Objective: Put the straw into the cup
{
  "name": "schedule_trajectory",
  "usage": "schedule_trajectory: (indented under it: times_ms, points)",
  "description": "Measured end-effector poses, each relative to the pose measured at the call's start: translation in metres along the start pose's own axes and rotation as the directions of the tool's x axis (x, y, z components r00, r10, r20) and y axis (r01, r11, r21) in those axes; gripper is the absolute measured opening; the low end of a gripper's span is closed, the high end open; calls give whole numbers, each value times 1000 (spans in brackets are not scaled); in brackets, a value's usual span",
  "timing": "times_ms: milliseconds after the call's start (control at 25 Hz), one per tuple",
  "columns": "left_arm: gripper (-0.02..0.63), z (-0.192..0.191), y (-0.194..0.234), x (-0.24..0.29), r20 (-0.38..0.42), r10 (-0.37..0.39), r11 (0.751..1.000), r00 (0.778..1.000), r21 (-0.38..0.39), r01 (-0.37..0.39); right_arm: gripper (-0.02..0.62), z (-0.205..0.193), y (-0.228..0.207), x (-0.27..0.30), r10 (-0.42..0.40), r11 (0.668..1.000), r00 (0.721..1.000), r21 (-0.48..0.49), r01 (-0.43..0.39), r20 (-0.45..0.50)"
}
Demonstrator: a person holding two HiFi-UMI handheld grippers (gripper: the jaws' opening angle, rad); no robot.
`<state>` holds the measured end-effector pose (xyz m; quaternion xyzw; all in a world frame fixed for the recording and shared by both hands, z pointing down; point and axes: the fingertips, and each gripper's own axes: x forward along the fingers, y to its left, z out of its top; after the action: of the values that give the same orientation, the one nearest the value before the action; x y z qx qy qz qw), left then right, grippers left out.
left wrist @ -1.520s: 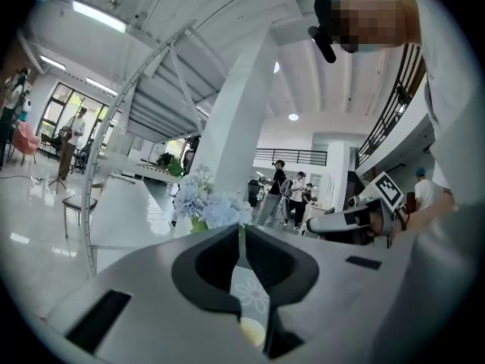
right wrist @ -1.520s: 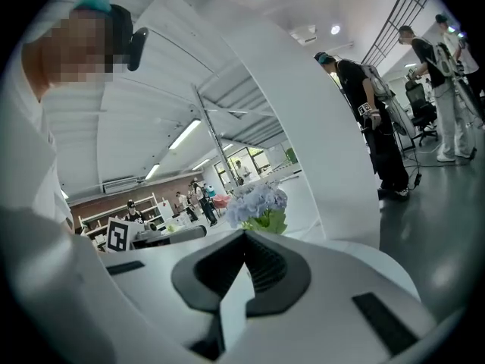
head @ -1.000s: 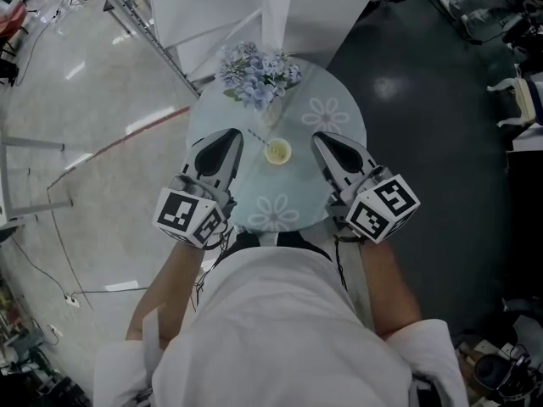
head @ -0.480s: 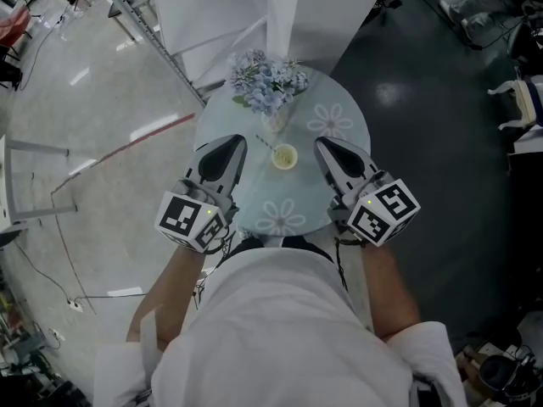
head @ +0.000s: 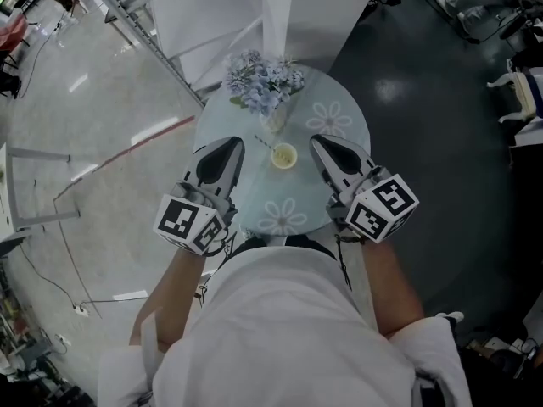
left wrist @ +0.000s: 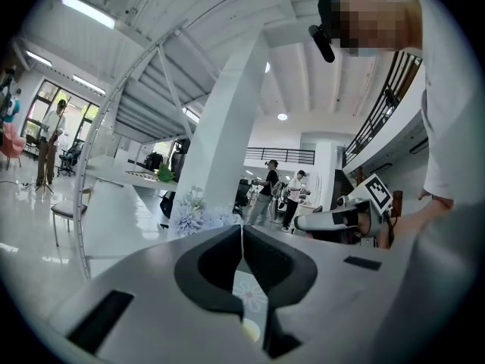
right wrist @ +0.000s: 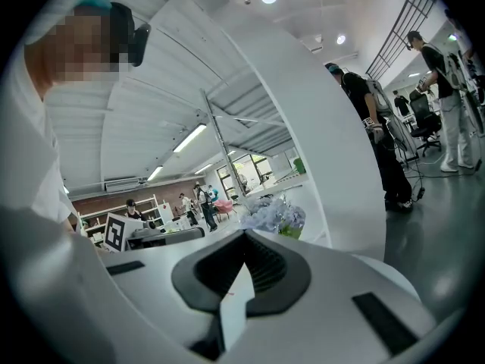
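Your left gripper [left wrist: 242, 231] has its jaws pressed together at the tips, and nothing is pinched there. Through the slit behind the tips you can see the table's flower print and the cup's pale rim [left wrist: 250, 330] below.

Your right gripper [right wrist: 244, 238] also has its tips closed on each other. In the slit behind them there is only a pale strip, and you can't tell what it is. No straw shows in either gripper.

In the head view, your left gripper [head: 237, 142] and right gripper [head: 315, 141] point away from you over the near half of the round table [head: 344, 117]. Both are held about level, with their marker cubes towards your body. The cup [head: 282, 155] stands upright on the table between them and touches neither.

The straw [head: 262, 142] is a thin striped line slanting up and left from the cup's rim, between the cup and your left tips. You can't tell whether its lower end lies on the table or rests in the cup.

Beyond the cup, at the table's far edge, is a bunch of pale blue flowers [head: 263, 79].
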<state>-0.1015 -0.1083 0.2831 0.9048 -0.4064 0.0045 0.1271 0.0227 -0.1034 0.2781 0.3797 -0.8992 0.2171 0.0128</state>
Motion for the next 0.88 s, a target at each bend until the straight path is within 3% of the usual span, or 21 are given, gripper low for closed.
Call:
schedule_trajectory:
  times_ms: [880]
  points:
    - [29, -13, -8, 7, -27, -3, 1000, 1000, 2, 3, 17, -13, -8, -6, 11, 1000, 1000, 10, -11, -17]
